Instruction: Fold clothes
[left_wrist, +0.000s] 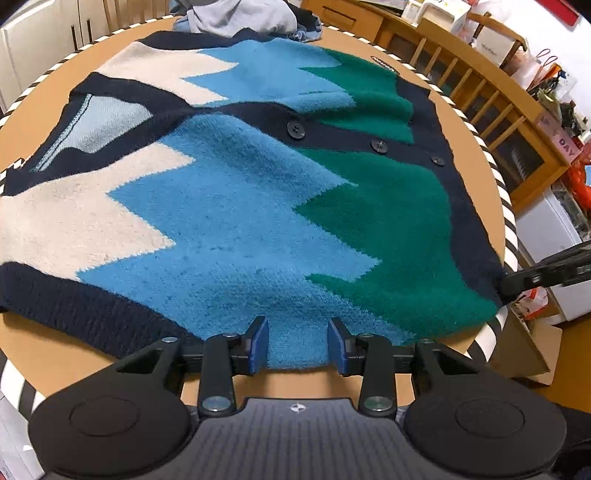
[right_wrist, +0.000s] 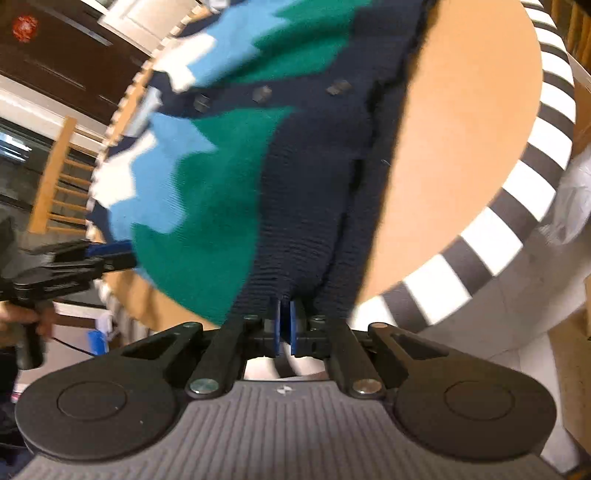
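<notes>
A knitted cardigan (left_wrist: 236, 206) with cream, blue and green zigzag bands, navy trim and dark buttons lies spread on the round brown table (left_wrist: 33, 325). My left gripper (left_wrist: 298, 345) is open at the cardigan's near side edge, with blue knit between its pads. My right gripper (right_wrist: 284, 325) is shut on the navy hem (right_wrist: 303, 229) of the cardigan at the table's edge. It also shows in the left wrist view (left_wrist: 517, 282) at the hem corner. The left gripper shows in the right wrist view (right_wrist: 107, 258), beside the green part.
The table has a black-and-white striped rim (right_wrist: 532, 192). A pile of grey and blue clothes (left_wrist: 240, 16) sits at its far edge. A wooden railing (left_wrist: 480, 99) and cluttered shelves stand to the right, cardboard boxes (left_wrist: 532, 343) below.
</notes>
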